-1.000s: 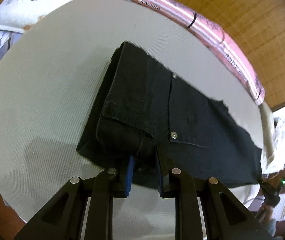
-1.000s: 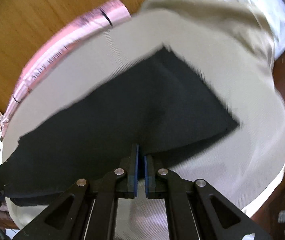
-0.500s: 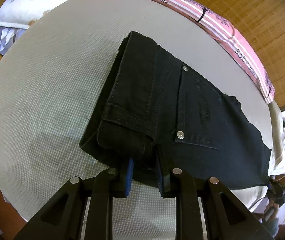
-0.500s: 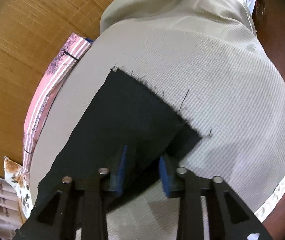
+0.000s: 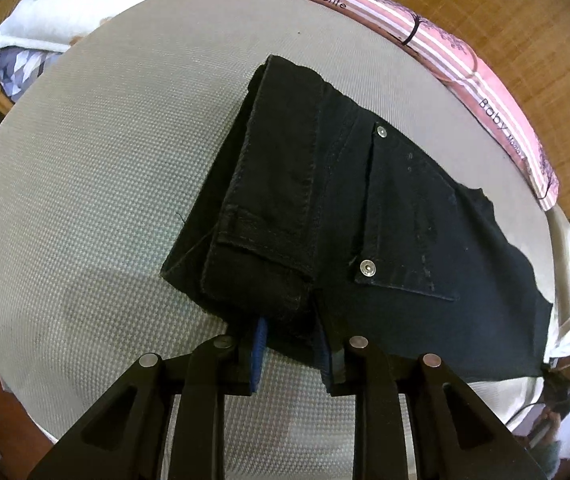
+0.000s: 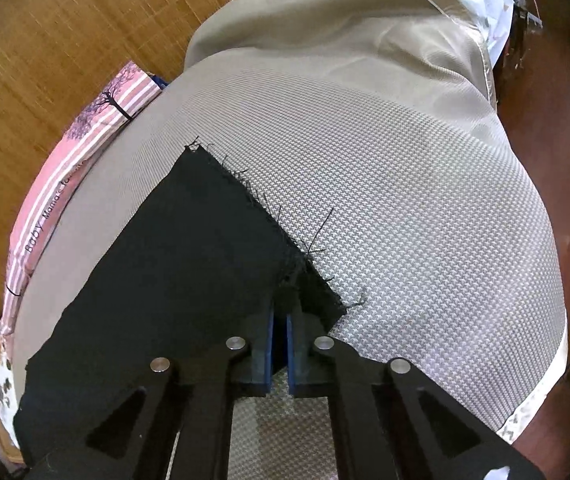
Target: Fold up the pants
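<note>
Black pants lie on a grey-beige textured bed cover, folded lengthwise, waistband end at the left. My left gripper has its blue pads on either side of the thick waistband corner, gripping it. In the right wrist view the frayed leg hem of the pants lies ahead. My right gripper is closed on the near corner of that hem, pads almost touching with the cloth between them.
A pink striped blanket runs along the far edge by a wooden wall. A floral pillow lies at the far left. A shiny beige cover lies beyond the hem. The bed edge drops off to the right.
My right gripper moved to the hem corner, opened, then closed on it. My left gripper stays on the waistband, and the view has shifted slightly.
</note>
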Tool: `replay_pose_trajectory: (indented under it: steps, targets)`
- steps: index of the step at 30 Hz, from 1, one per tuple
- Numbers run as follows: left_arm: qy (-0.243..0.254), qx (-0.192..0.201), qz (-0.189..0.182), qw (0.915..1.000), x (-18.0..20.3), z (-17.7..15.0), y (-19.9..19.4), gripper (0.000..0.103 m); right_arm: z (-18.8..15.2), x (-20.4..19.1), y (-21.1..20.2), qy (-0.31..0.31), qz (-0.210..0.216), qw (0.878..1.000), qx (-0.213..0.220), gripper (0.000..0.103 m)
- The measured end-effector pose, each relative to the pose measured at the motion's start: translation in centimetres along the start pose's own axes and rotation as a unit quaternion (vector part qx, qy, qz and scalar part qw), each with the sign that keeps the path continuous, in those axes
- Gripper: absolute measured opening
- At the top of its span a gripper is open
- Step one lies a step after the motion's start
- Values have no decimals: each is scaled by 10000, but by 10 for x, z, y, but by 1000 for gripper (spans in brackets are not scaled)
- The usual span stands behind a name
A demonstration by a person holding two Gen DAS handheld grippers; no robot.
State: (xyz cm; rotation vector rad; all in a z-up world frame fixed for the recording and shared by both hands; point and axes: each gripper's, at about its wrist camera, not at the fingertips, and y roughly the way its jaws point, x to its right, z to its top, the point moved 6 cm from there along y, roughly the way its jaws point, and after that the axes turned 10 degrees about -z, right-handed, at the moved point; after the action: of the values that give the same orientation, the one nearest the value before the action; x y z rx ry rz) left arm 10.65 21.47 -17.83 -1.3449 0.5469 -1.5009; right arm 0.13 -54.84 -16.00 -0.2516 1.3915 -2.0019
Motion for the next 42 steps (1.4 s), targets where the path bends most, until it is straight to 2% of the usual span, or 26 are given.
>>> replay_pose_trajectory:
  steps: [1, 3, 4, 8, 10, 11, 14, 15, 17, 18, 21, 23, 24, 27, 28, 31, 35, 41, 42]
  targets:
    - [-39, -14, -6, 10000, 0, 0, -2, 29, 1, 0, -3, -60, -79, 9999, 18, 10]
    - [-47, -29, 37, 10000, 2, 1, -7, 32, 3, 3, -12, -194, -374, 9990, 120, 42]
    - [12, -42, 76, 10000, 4, 2, -11, 34, 6, 5, -19, -225, -537, 9980, 228, 46]
    - [245, -125, 326, 9991, 9, 1, -24, 42, 17, 1, -41, -377, -706, 9956, 497, 47]
    - [462, -107, 566, 9973, 11, 1, -31, 53, 22, -12, -50, -464, -616, 9952, 602, 47]
    - [576, -62, 716, 9957, 12, 1, -36, 56, 24, -23, -55, -580, -560, 9946, 652, 47]
    - [773, 113, 1037, 9915, 11, 3, -48, 60, 22, -69, -61, -1037, -193, 9922, 664, 47]
    - [804, 203, 1324, 9877, 7, 6, -54, 60, 19, -89, -61, -1230, -19, 9905, 615, 47]
    - [747, 271, 1624, 9835, -4, 12, -63, 60, 8, -135, -58, -1658, 380, 9843, 467, 47]
    - [676, 323, 1661, 9833, -7, 14, -67, 60, 1, -156, -56, -1860, 583, 9801, 383, 47]
    - [598, 757, 1515, 9837, -6, 21, -89, 60, -26, -229, -47, -2554, 1274, 9584, -38, 47]
    - [776, 987, 1303, 9835, 8, 26, -98, 60, -50, -279, -41, -3041, 1663, 9375, -324, 47]
    - [843, 1021, 1198, 9839, 16, 28, -99, 60, -63, -308, -38, -3283, 1926, 9231, -543, 47]
    - [1034, 966, 773, 9869, 50, 37, -91, 60, -94, -364, -28, -3792, 2275, 8908, -1046, 47]
    - [1089, 920, 685, 9874, 61, 42, -86, 60, -105, -384, -24, -3973, 2400, 8767, -1260, 47]
    - [1263, 749, 371, 9885, 91, 44, -68, 60, -134, -431, -9, -4380, 2560, 8444, -1723, 47]
    - [1298, 425, 227, 9904, 107, 40, -41, 60, -158, -465, 9, -4556, 2668, 8208, -2179, 47]
    - [1112, 36, 237, 9935, 90, 31, -18, 60, -191, -489, 32, -4817, 2557, 7947, -2666, 46]
    - [1110, 6, 242, 9935, 89, 29, -16, 60, -192, -491, 33, -4853, 2578, 7921, -2655, 32]
